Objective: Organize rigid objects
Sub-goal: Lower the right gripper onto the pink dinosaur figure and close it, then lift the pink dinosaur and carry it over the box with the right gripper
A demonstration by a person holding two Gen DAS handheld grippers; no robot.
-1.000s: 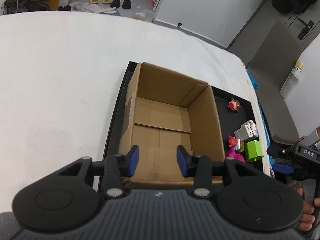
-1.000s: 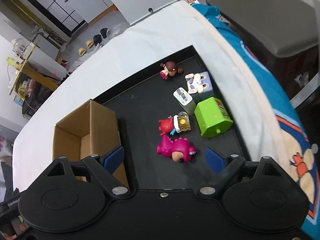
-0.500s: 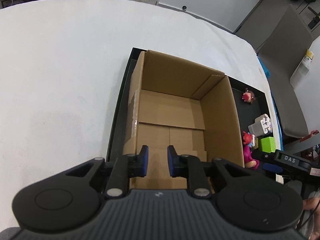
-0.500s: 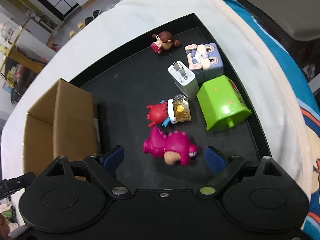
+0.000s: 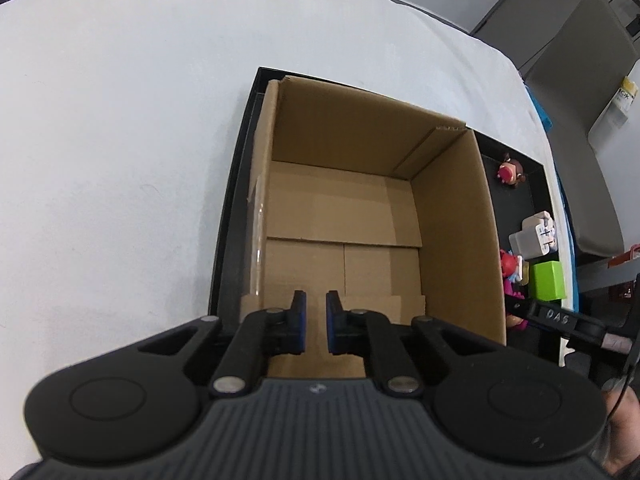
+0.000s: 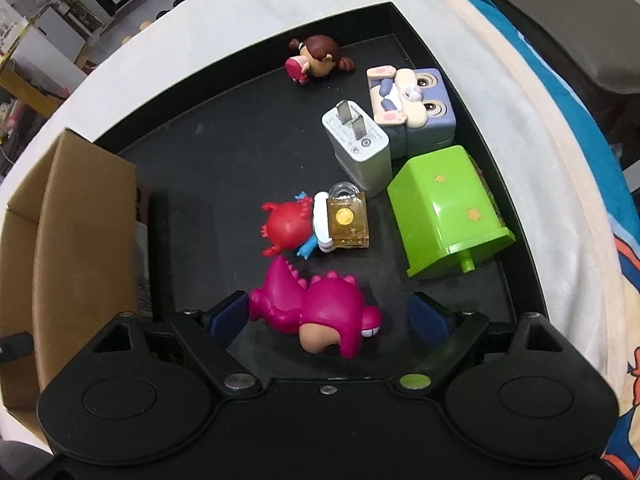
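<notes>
An open, empty cardboard box point(image 5: 360, 216) stands in the left part of a black tray point(image 6: 224, 152). My left gripper point(image 5: 315, 312) hovers over the box's near wall, its jaws nearly together and holding nothing. My right gripper point(image 6: 332, 312) is open, its jaws on either side of a magenta dinosaur figure point(image 6: 320, 312) lying on the tray. Beyond it lie a red figure point(image 6: 288, 228), a small perfume bottle point(image 6: 347, 220), a white charger plug point(image 6: 358, 148), a green box point(image 6: 448, 208), a purple rabbit cube point(image 6: 412, 108) and a brown-haired doll point(image 6: 316, 60).
The tray sits on a white cloth-covered table point(image 5: 120, 120). A blue patterned cloth point(image 6: 560, 92) hangs off the right edge. A grey chair point(image 5: 576, 64) stands beyond the table. The right gripper's body point(image 5: 560, 320) shows beside the box in the left wrist view.
My left gripper's jaws closed from wide open to nearly together and moved in over the box. My right gripper descended toward the magenta dinosaur, which now lies between its open jaws.
</notes>
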